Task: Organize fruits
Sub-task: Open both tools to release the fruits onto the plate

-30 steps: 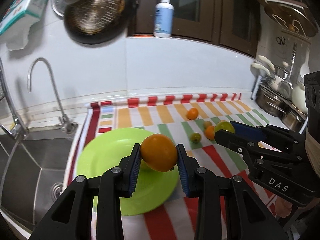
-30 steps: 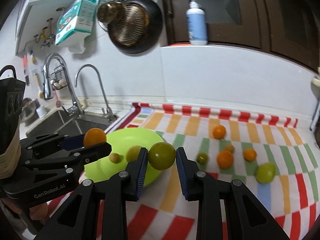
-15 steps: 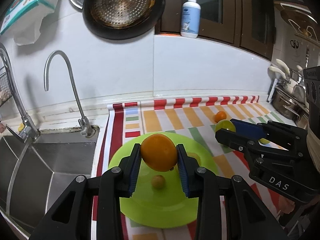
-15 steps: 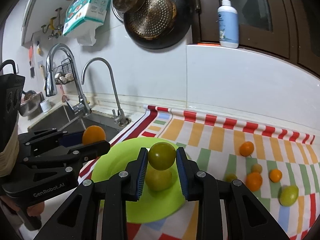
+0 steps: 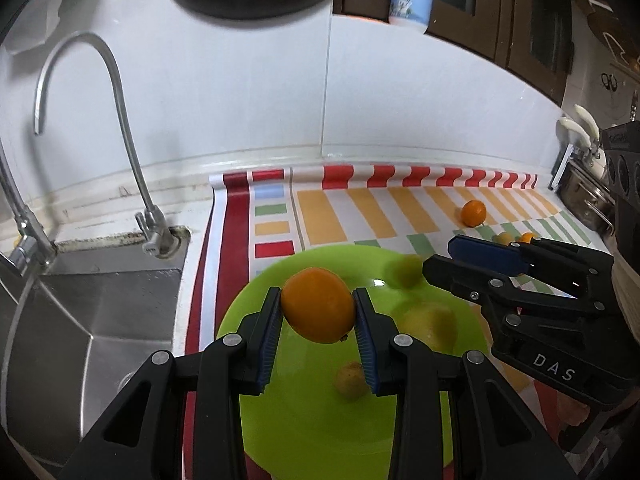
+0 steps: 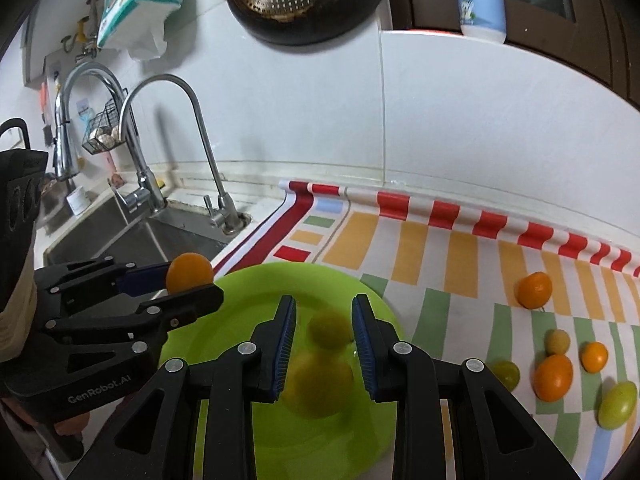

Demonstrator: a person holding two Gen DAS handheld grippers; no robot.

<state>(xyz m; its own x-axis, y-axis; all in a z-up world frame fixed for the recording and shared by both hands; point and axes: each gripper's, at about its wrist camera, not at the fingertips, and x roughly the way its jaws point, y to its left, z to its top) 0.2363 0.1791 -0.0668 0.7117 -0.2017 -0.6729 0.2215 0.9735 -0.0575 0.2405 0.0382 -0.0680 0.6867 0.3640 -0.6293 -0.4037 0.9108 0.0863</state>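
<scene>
My left gripper [image 5: 316, 292] is shut on an orange [image 5: 318, 308] and hangs over the lime green plate [image 5: 304, 432]. In the right wrist view the left gripper [image 6: 192, 280] reaches in from the left with the orange [image 6: 189, 272]. My right gripper [image 6: 324, 300] is over the plate [image 6: 320, 448] with its jaws narrow. A small green fruit [image 6: 330, 328] shows blurred just past the fingertips and does not fill the gap. From the left it sits ahead of the right gripper [image 5: 438, 256] as a green blur [image 5: 404, 272]. A yellow-green fruit [image 6: 318, 386] and a small yellow one [image 5: 350, 378] lie on the plate.
The plate sits at the left end of a striped mat [image 6: 440, 248]. Several loose fruits lie on the mat to the right, among them an orange [image 6: 534, 290] and a green one [image 6: 618, 404]. A steel sink [image 6: 132, 240] with taps [image 6: 172, 84] lies left of the mat.
Both grippers have moved left and down, from over the mat to over the plate. The green fruit, gripped between the right pads before, now sits lower and blurred beyond the fingertips.
</scene>
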